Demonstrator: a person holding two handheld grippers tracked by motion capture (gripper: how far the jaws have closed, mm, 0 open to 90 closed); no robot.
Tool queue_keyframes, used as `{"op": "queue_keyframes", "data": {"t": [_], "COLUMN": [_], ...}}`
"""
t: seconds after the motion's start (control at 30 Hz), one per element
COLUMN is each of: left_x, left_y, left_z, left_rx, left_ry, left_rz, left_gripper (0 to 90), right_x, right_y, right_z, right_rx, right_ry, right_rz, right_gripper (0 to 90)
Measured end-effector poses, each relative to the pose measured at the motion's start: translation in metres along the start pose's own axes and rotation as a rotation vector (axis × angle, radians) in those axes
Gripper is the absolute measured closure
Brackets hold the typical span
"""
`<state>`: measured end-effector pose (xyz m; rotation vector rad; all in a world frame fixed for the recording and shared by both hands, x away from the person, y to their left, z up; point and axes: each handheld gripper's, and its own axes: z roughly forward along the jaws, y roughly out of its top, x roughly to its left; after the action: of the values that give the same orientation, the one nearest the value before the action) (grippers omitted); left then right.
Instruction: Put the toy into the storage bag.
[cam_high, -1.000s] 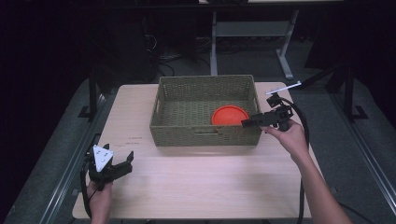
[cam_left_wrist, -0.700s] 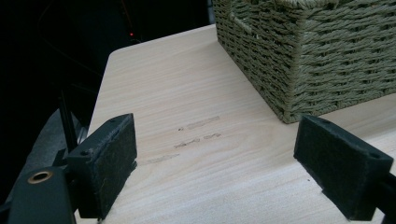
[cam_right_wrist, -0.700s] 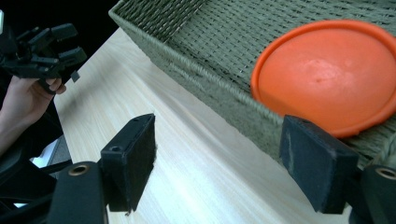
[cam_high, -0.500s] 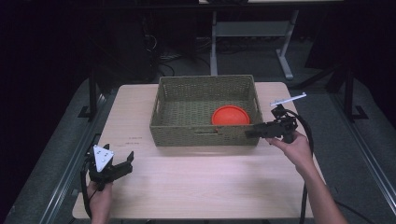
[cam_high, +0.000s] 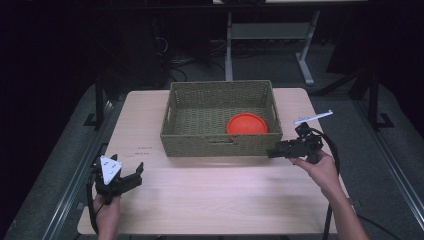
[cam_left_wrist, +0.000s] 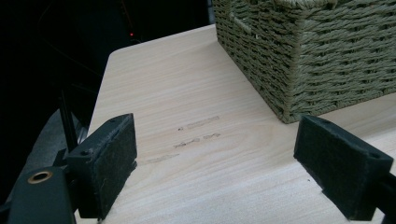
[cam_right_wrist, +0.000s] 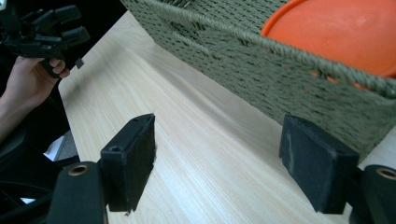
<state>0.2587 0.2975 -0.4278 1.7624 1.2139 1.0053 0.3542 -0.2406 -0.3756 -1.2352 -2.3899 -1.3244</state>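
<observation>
Orange plate (cam_high: 247, 123) already in woven basket (cam_high: 220, 146): ease empty, wide-open right gripper (cam_high: 272, 152) clear of the rim, leaving released left gripper (cam_high: 131, 176) parked over worktop (cam_high: 210, 190).

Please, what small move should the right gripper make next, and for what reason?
Probably lower the right gripper to rest on the bare table, away from the basket. Its jaws stand open with nothing between them, the orange plate already lies inside the woven basket, and the left gripper sits open and empty near the table's edge.
</observation>
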Motion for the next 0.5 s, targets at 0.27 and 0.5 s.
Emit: {"op": "queue_keyframes", "data": {"t": [0.27, 0.5], "left_x": [0.0, -0.001], "left_y": [0.0, 0.0], "left_z": [0.0, 0.0], "left_rx": [0.008, -0.002], "left_ry": [-0.001, -0.001], "left_rz": [0.009, 0.0], "left_gripper": [12.7, 12.7], "right_x": [-0.003, -0.01], "right_y": [-0.012, -0.025], "right_z": [-0.004, -0.005], "right_rx": [-0.015, -0.015], "right_ry": [0.008, 0.01], "right_rz": [0.011, 0.029], "right_gripper": [26.4, 24.2]}}
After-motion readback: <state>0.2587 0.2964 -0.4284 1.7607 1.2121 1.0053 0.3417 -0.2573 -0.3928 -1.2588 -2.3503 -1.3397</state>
